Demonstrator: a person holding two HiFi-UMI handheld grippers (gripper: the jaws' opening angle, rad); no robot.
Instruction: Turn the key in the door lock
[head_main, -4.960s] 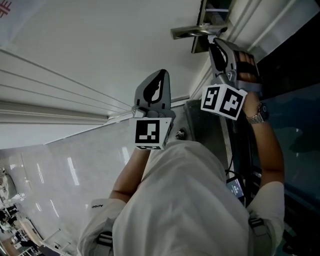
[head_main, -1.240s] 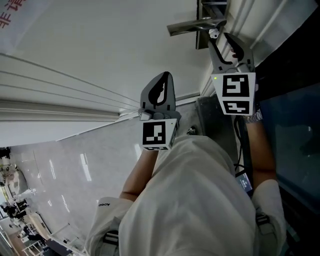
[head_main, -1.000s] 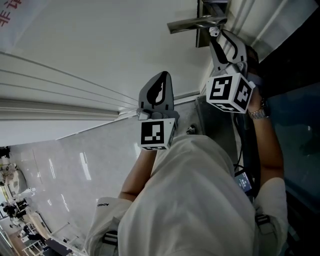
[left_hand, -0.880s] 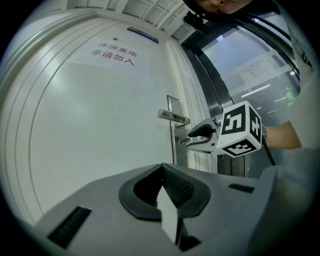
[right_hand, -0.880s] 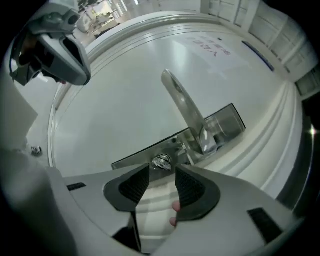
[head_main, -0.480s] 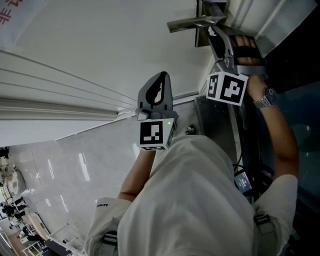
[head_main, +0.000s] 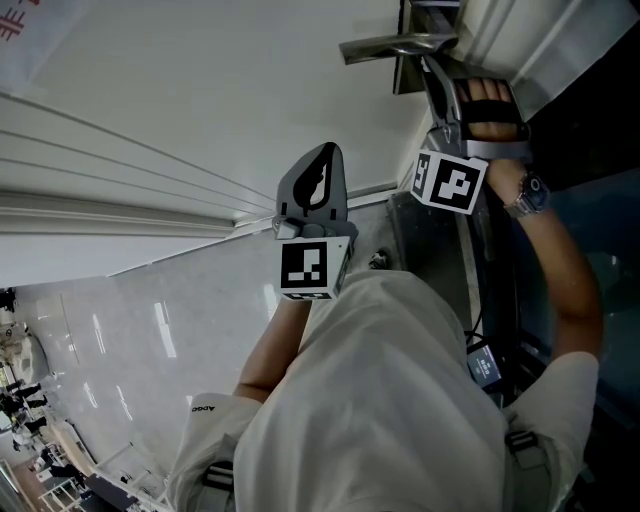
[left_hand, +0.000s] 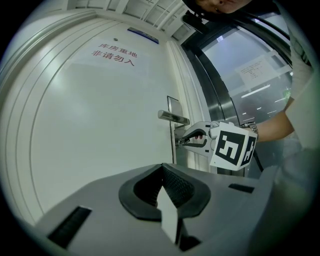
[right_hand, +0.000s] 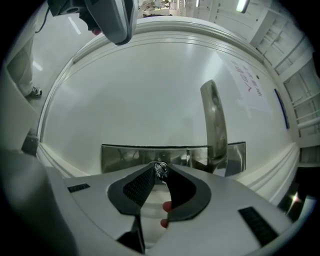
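Observation:
A small metal key (right_hand: 161, 173) sticks out of the steel lock plate (right_hand: 125, 155) beside the lever handle (right_hand: 214, 120) of a white door. My right gripper (right_hand: 159, 166) points level at the lock. Its jaws have just been closing, and the key head sits between the tips, pinched by them. In the head view the right gripper (head_main: 428, 64) reaches under the handle (head_main: 395, 45), with the key too small to make out. My left gripper (head_main: 325, 150) hangs shut and empty in front of the door panel, well left of the lock. From the left gripper (left_hand: 163, 170) view, the right gripper (left_hand: 181, 141) is at the plate.
The door carries a sign in red characters (left_hand: 114, 54). A metal frame and dark glass panel (head_main: 590, 230) run along the right of the door. Glossy pale floor (head_main: 120, 330) lies at lower left. A small device with a cable (head_main: 482, 368) hangs at the person's waist.
The right gripper has rolled at the lock, its marker cube turning to show another face, and the hand has come round on top. The left gripper has stayed where it was.

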